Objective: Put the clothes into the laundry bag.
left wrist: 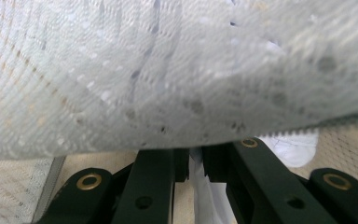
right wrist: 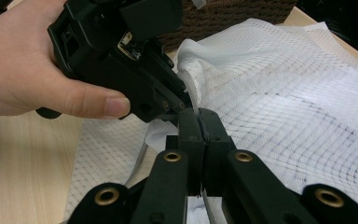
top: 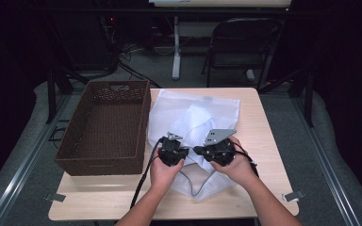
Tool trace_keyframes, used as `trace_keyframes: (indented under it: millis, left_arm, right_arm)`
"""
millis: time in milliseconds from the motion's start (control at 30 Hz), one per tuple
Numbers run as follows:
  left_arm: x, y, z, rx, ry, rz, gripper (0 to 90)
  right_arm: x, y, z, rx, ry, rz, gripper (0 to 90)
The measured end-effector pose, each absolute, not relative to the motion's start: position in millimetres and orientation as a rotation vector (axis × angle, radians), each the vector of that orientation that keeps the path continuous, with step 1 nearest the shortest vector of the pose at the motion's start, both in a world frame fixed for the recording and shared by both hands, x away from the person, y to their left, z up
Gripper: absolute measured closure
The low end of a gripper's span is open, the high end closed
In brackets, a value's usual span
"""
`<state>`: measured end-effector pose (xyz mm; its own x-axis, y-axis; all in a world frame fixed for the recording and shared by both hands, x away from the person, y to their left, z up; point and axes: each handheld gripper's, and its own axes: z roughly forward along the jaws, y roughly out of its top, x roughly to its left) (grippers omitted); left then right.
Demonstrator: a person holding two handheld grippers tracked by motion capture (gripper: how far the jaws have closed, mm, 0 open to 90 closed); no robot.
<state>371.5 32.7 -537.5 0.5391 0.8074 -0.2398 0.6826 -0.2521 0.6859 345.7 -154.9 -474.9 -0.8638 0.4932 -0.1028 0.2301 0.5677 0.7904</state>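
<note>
On the wooden table [top: 264, 141], the white mesh bag [top: 217, 110] lies at three o'clock of the brown basket [top: 104, 125]. My left gripper [left wrist: 196, 161] and right gripper [right wrist: 198, 123] each pinch its edge; the bag's folds hide my left jaw tips.

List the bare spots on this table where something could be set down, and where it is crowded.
Free: the tabletop strip between the white mesh bag and the right edge; the front strip beside the forearms; inside the brown basket, which looks empty. Crowded: the middle, where the left claw and right claw are both shut on the bag, close together.
</note>
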Motion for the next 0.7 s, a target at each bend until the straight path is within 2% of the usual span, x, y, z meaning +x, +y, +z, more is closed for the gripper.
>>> trace_keyframes:
  millis: [700]
  left_arm:
    - [386.5, 28.6, -537.9, 1.934, 1.248, 0.212, 84.0]
  right_arm:
    - [345.9, -154.4, -475.7, 0.59, 2.502, 1.191, 89.2]
